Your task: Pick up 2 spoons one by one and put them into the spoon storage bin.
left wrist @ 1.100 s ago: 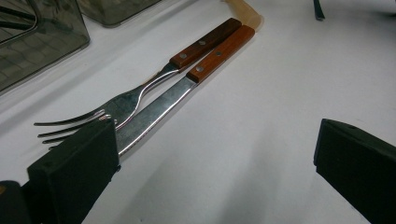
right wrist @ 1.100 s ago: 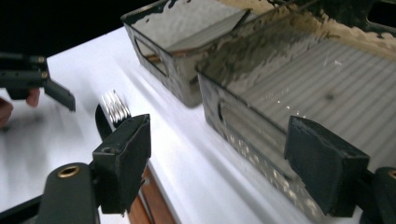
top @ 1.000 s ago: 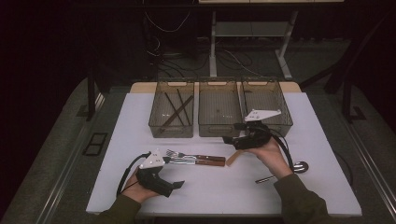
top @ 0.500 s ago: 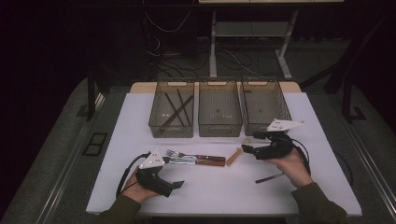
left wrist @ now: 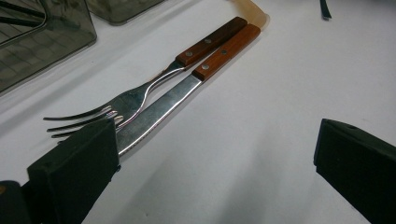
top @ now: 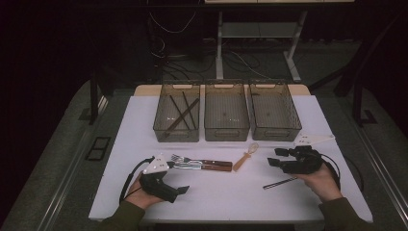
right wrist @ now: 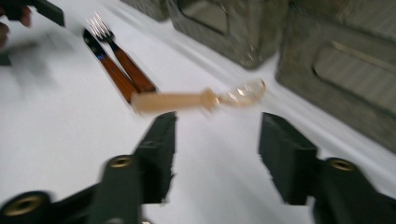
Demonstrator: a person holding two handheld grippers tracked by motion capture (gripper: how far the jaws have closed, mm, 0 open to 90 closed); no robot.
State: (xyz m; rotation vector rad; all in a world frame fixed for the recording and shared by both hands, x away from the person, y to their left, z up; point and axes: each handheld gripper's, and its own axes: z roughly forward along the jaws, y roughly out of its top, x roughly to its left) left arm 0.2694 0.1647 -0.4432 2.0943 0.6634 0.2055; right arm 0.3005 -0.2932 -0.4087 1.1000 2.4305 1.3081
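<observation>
In the right gripper view, blurred spoon — right gripper fingers spread.

The right tool has swung right, toward the table edge.

Three bins stand in a row at the back of the table. Before them lie a fork and knife side by side, with a spoon just to their right.

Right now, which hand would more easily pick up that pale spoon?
Probably the right: its gripper faces the spoon, jaws open, just short of it. The left gripper sits by the fork and knife.
</observation>
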